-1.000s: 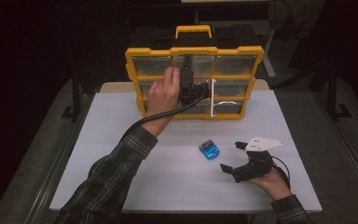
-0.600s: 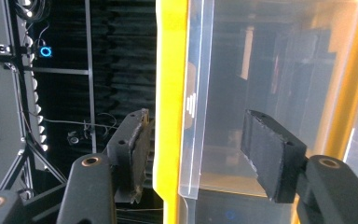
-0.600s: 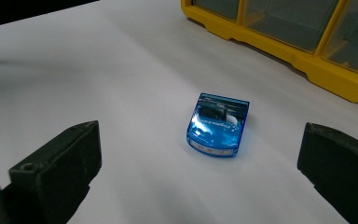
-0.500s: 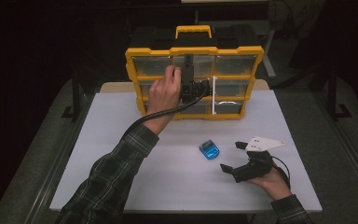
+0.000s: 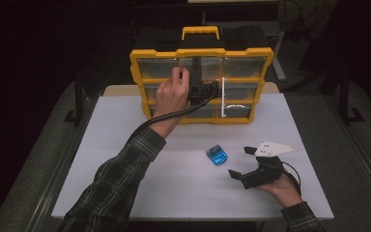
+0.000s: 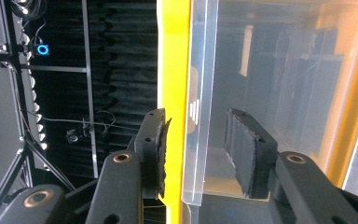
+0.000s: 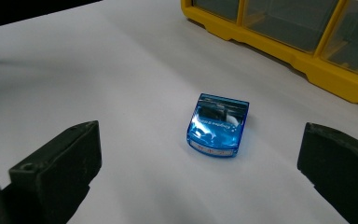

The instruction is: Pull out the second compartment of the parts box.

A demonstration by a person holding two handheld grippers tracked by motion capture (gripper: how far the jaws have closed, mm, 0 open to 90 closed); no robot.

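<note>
A yellow organizer case point(image 5: 140, 63) with clear drawers stands upright at the back of the table. My left gripper point(image 5: 207, 90) is held against its middle row. In the left gripper view, the left gripper point(image 6: 196, 114) has the edge of a clear drawer point(image 6: 193, 140) between its pads, and one pad point(image 6: 247, 154) shows behind the plastic. The jaws have just been closing and neither pad visibly presses. A small blue translucent box point(image 5: 216, 155) lies on the table. My right gripper point(image 5: 239, 162) rests open just right of it, and the blue box point(image 7: 218, 125) sits ahead of the right gripper point(image 7: 200, 133).
The white table point(image 5: 125, 125) runs from the case to the front edge. The case's yellow bottom rail point(image 7: 326, 74) lies beyond the blue box. A black handle-topped box point(image 5: 200, 33) sits behind the case. Dark floor surrounds the table.
</note>
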